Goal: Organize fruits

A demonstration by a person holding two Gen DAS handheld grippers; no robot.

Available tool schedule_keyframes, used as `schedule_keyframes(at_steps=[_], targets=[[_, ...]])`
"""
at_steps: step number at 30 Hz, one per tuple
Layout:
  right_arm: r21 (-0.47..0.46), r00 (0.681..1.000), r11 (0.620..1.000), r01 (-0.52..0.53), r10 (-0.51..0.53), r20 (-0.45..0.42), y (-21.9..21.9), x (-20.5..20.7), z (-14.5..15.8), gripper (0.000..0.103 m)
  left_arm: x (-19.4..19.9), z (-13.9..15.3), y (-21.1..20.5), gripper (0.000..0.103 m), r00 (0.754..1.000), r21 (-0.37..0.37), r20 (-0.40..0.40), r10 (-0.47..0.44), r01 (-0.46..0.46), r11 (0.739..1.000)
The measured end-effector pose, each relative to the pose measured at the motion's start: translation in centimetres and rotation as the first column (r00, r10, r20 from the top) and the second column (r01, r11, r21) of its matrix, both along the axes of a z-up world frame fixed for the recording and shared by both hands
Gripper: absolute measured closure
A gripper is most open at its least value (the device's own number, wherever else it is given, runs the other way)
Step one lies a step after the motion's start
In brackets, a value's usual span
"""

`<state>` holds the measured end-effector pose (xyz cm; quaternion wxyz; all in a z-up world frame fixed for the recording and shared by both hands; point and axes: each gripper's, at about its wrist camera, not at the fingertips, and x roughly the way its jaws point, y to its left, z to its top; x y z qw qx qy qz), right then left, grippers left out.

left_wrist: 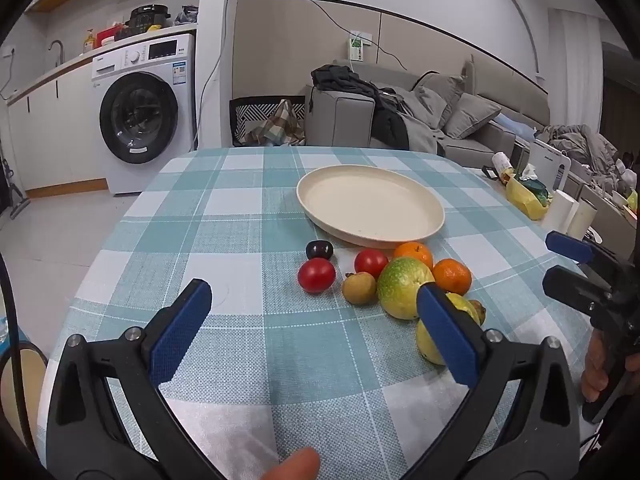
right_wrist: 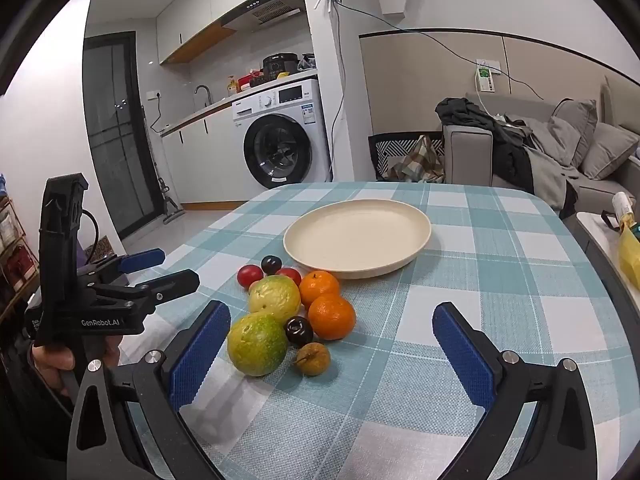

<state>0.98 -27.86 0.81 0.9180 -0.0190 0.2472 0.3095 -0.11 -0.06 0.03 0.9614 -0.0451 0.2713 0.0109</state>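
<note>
Several fruits lie bunched on the checked cloth just in front of an empty cream plate (left_wrist: 370, 204) (right_wrist: 358, 236): two oranges (right_wrist: 332, 317), two red tomatoes (left_wrist: 316, 275), dark plums (right_wrist: 299, 331), small brown fruits (right_wrist: 313, 358) and large green-yellow fruits (right_wrist: 258, 344) (left_wrist: 404, 288). My left gripper (left_wrist: 316, 320) (right_wrist: 168, 268) is open and empty, left of the bunch; its right finger hides part of a yellow-green fruit (left_wrist: 428, 346). My right gripper (right_wrist: 332, 344) (left_wrist: 560, 264) is open and empty, with the nearest fruits just ahead of its left finger.
The table (right_wrist: 500, 280) has a teal checked cloth, with bare cloth right of the plate and near me. A side surface at right holds a yellow bag (left_wrist: 524, 196) and white rolls. A washing machine (left_wrist: 140, 116) and a grey sofa (left_wrist: 460, 120) stand beyond.
</note>
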Motion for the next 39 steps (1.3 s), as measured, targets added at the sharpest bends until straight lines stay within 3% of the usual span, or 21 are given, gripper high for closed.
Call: schedule_keyframes(at_steps=[6, 39], targets=[[0.008, 1.000, 1.000, 0.001, -0.001, -0.006, 0.0, 0.0, 0.0, 0.000, 0.2, 0.0, -0.3, 0.001, 1.000, 0.013, -0.019, -0.001, 0.001, 1.000], [0.001, 1.000, 1.000, 0.000, 0.000, -0.003, -0.1, -0.1, -0.1, 0.000, -1.2, 0.5, -0.9, 0.001, 0.999, 0.045, 0.038, -0.009, 0.007, 0.999]])
